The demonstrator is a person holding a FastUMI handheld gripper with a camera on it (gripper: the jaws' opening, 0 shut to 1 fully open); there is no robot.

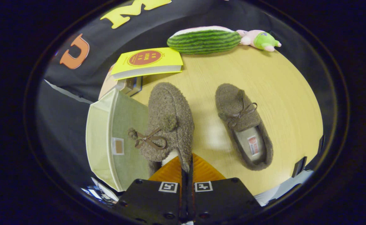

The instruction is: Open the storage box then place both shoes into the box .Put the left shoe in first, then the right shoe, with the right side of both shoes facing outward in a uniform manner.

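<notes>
The gripper is pinched on the heel rim of the left shoe, which hangs over the near right edge of the storage box. Keep the pinch firm and carry it leftward over the box (lid seemingly on). Its long axis runs near-to-far, toe pointing far; the right shoe lies on the table, toe far.

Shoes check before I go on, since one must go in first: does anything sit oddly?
The gripper is shut on the heel edge of one shoe, which hangs tilted beside the storage box. The other shoe lies flat on the table.
</notes>
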